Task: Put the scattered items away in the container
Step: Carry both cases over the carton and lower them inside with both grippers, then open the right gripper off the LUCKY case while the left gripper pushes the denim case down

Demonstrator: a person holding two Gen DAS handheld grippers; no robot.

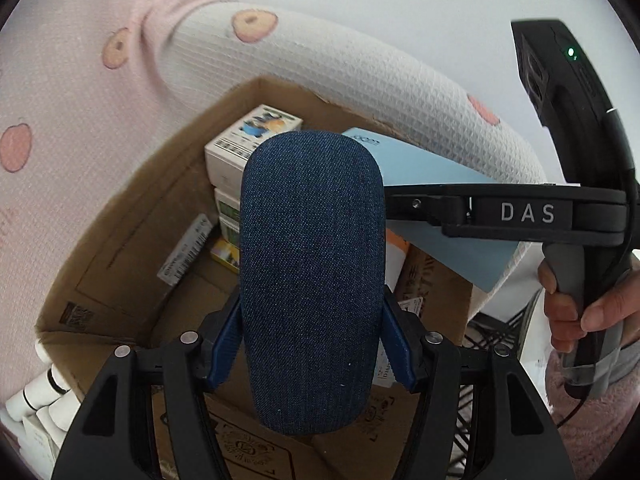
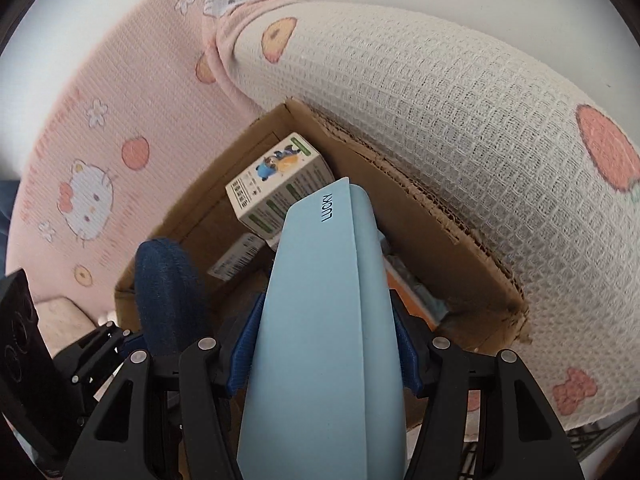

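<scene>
Both tools loaded above the cardboard box (image 1: 120,248)

The left tool (image 1: 310,344) grips the denim case (image 1: 310,272), the right tool (image 2: 322,354) the blue LUCKY box (image 2: 320,320); both long axes point forward over the opening below.

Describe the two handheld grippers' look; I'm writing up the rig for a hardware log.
Both grippers, left gripper and right gripper, have black linkage frames with silver rivets and blue ribbed fingers. The right one shows white "DAS" lettering, a grey handle, a green indicator light and a thin black cable.
</scene>
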